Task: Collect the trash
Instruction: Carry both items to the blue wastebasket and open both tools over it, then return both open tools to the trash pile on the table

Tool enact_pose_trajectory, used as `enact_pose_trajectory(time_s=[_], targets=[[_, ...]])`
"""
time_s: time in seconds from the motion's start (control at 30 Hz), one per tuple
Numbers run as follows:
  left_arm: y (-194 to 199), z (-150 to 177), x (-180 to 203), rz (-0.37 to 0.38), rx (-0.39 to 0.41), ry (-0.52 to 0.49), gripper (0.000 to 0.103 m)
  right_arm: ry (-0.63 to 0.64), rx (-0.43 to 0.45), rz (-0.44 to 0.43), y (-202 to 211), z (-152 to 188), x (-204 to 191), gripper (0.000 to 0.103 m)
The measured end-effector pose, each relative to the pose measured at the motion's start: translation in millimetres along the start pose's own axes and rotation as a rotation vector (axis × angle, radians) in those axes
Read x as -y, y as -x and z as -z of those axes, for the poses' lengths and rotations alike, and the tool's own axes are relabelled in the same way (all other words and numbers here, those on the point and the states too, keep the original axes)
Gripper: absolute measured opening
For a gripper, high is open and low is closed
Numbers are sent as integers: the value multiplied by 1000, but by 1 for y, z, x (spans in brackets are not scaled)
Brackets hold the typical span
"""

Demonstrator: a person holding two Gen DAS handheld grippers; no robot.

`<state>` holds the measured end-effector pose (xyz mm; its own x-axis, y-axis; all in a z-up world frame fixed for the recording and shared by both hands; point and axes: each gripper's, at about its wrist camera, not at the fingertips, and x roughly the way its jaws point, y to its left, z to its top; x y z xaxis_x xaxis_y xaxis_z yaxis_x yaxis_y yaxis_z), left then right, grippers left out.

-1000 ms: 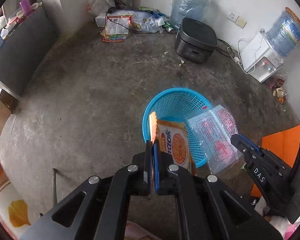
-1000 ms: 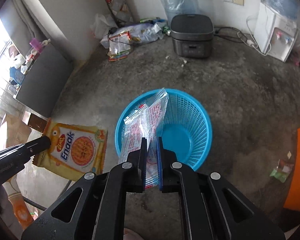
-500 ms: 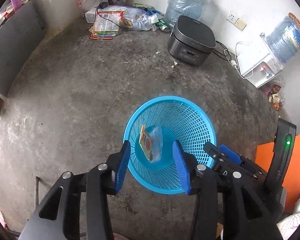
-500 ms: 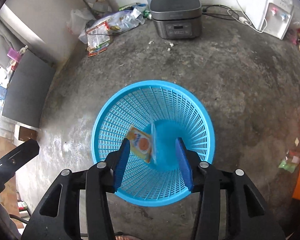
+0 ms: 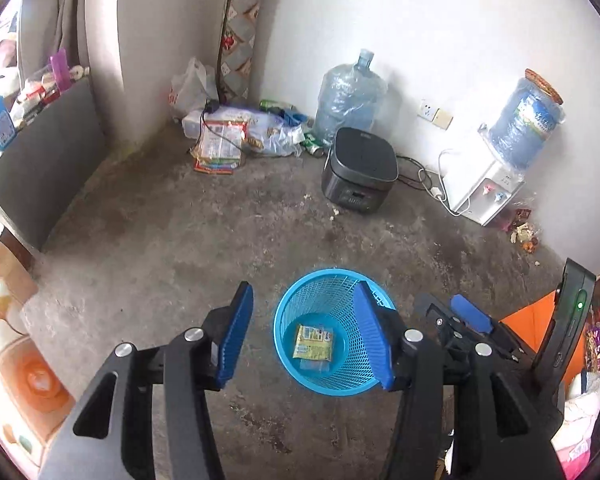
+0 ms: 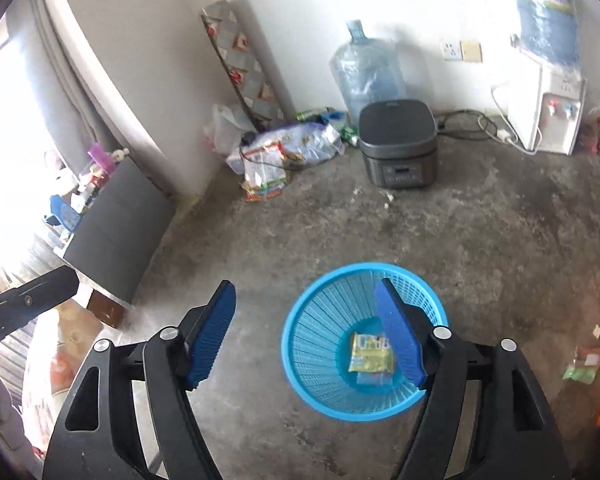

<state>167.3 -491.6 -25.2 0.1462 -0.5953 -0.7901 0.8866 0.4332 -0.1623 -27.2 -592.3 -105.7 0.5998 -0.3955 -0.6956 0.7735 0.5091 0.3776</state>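
Note:
A blue mesh basket (image 5: 300,312) stands on the concrete floor; it also shows in the right wrist view (image 6: 320,320). A yellow snack wrapper (image 5: 314,342) lies flat in its bottom, with a clear plastic bag (image 5: 314,365) beside it; the wrapper also shows in the right wrist view (image 6: 370,354). My left gripper (image 5: 304,336) is open and empty, held high above the basket. My right gripper (image 6: 306,334) is open and empty too, and shows at the right of the left wrist view (image 5: 470,316).
A black rice cooker (image 5: 360,170), a water jug (image 5: 350,96), a water dispenser (image 5: 488,192) and a pile of bags and wrappers (image 5: 236,136) line the far wall. A green wrapper (image 6: 584,364) lies on the floor right of the basket. A grey cabinet (image 5: 40,172) stands left.
Both grippers let go of the snack wrapper and the plastic bag, which dropped into the basket. Both grippers then opened wider and rose well above the basket.

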Motion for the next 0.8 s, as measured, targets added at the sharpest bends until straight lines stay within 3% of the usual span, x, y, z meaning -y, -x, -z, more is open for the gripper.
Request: enact_pose_trajectory(time_s=[0.1,0.33,0.4,0.53,0.8], targets=[[51,5,-2,-11,58,-47,52,18,39,-83,31,-2,-25,79],[158,28,-22,-49,200,-33,75,122,124,-196,87,-2,-74,96],[185,39,-29,-83,248,-27,84,175,159,-209,101,1,-88,95],[231,58,-46,-146,313,4,93,248,208,-219,119,9,-111,95],[305,97,-74,-238,461,77,97,382,246,-271,138,27,-146,95]])
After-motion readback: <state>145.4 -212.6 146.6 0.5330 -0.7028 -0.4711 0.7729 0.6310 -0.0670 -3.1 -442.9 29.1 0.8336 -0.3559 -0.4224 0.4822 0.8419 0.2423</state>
